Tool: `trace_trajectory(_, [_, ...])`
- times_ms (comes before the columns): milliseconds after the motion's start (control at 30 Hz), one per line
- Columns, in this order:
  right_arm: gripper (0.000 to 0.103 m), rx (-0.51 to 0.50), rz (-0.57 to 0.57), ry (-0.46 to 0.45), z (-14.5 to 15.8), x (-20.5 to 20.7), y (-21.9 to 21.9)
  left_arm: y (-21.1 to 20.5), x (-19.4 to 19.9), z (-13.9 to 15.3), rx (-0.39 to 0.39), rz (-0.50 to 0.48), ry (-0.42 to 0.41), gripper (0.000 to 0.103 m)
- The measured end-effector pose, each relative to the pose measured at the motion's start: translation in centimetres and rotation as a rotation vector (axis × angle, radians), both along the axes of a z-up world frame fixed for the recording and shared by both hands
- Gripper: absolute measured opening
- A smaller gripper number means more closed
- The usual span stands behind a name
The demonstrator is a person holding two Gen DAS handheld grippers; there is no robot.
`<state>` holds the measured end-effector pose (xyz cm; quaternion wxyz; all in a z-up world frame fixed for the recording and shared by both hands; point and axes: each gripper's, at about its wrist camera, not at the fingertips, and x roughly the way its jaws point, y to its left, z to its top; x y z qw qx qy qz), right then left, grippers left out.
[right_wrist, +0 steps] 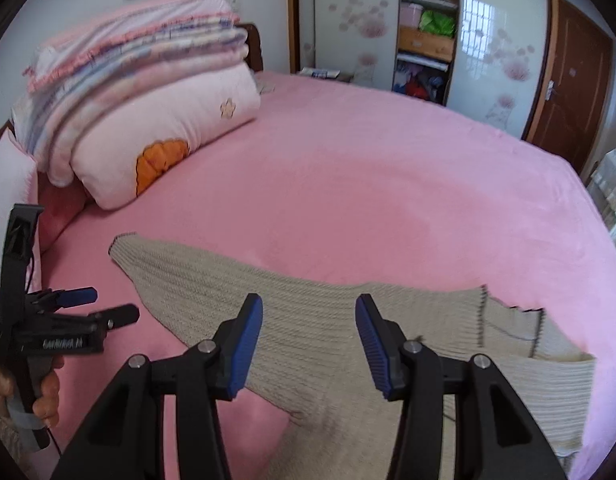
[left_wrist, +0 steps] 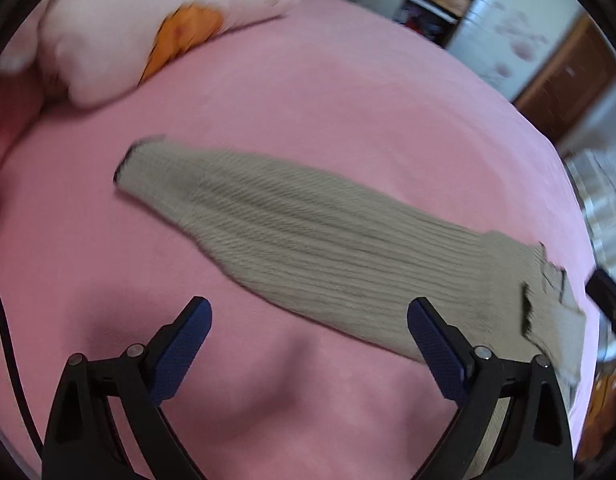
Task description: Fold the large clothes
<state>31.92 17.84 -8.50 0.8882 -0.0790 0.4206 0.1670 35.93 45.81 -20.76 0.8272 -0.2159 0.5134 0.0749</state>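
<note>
A beige ribbed knit sweater (left_wrist: 308, 236) lies flat on the pink bed sheet (left_wrist: 328, 100), folded into a long strip with its cuff end to the left. In the right wrist view the sweater (right_wrist: 308, 312) runs from the left cuff to a dark-trimmed edge at the right. My left gripper (left_wrist: 308, 316) is open and empty, hovering over the sheet just in front of the sweater. It also shows at the left of the right wrist view (right_wrist: 107, 304). My right gripper (right_wrist: 309, 320) is open and empty above the sweater's middle.
Folded pink quilts and a pillow (right_wrist: 147, 100) are stacked at the bed's far left. A wardrobe with open shelves (right_wrist: 426, 28) and a brown door (right_wrist: 568, 88) stand beyond the bed. The pink sheet (right_wrist: 388, 180) stretches behind the sweater.
</note>
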Motion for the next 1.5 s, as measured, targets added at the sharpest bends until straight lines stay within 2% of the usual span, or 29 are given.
trace_trajectory(67, [0.049,-0.010,0.015,0.028,-2.3,0.9,1.2,2.2,1.0,-2.7,-0.043,0.064,0.028,0.086])
trace_trajectory(200, [0.049,-0.014,0.046,0.080,-6.1,2.3,2.5,4.7,2.1,-6.0,-0.054,0.152,0.037,0.085])
trace_trajectory(300, [0.049,-0.011,0.074,0.091,-7.9,2.8,3.0,5.7,2.5,-6.6,-0.079,0.195,-0.006,0.086])
trace_trajectory(433, [0.048,-0.035,0.094,0.092,-9.9,3.3,3.6,5.8,3.1,-6.8,-0.088,0.205,-0.037,0.087])
trace_trajectory(500, [0.044,-0.037,0.104,0.102,-10.6,3.8,4.0,5.6,3.4,-6.7,-0.093,0.200,-0.057,0.087])
trace_trajectory(533, [0.041,-0.039,0.105,0.110,-10.9,4.0,4.1,5.5,3.6,-6.5,-0.097,0.199,-0.068,0.079])
trace_trajectory(567, [0.040,-0.035,0.105,0.115,-11.2,4.1,4.1,5.3,3.6,-6.3,-0.094,0.197,-0.087,0.055])
trace_trajectory(600, [0.039,-0.029,0.105,0.117,-11.3,4.3,4.2,5.3,3.7,-6.2,-0.087,0.197,-0.094,0.040])
trace_trajectory(633, [0.039,-0.025,0.104,0.118,-11.4,4.3,4.2,5.2,3.7,-6.1,-0.081,0.200,-0.094,0.020])
trace_trajectory(667, [0.039,-0.021,0.103,0.117,-11.4,4.3,4.2,5.1,3.6,-6.0,-0.073,0.208,-0.097,0.009])
trace_trajectory(767, [0.039,-0.014,0.103,0.114,-11.0,4.1,3.8,5.2,2.9,-5.0,-0.056,0.221,-0.148,0.008])
trace_trajectory(867, [0.039,-0.013,0.099,0.106,-10.2,3.7,2.9,3.7,1.5,-2.3,-0.018,0.208,-0.225,0.007])
trace_trajectory(1033, [0.039,0.021,0.067,0.098,-7.8,2.3,-1.3,-2.0,1.0,4.8,0.000,0.088,-0.343,0.007])
trace_trajectory(1200, [0.039,0.028,-0.011,0.071,-4.8,-0.1,-9.3,-14.0,1.5,12.3,-0.008,-0.142,-0.433,0.007])
trace_trajectory(1267, [0.039,0.009,-0.061,0.039,-3.3,-1.4,-13.3,-18.4,1.2,14.1,-0.015,-0.222,-0.448,0.007])
trace_trajectory(1367, [0.039,-0.041,-0.129,-0.017,-1.6,-3.4,-19.0,-27.8,1.3,14.8,-0.058,-0.363,-0.439,0.007])
trace_trajectory(1433, [0.039,-0.061,-0.173,-0.039,-1.0,-4.7,-22.7,-33.1,1.8,14.1,-0.064,-0.430,-0.412,0.008])
trace_trajectory(1500, [0.039,-0.071,-0.216,-0.054,-0.8,-6.0,-26.2,-39.0,1.8,11.9,-0.050,-0.498,-0.358,0.008])
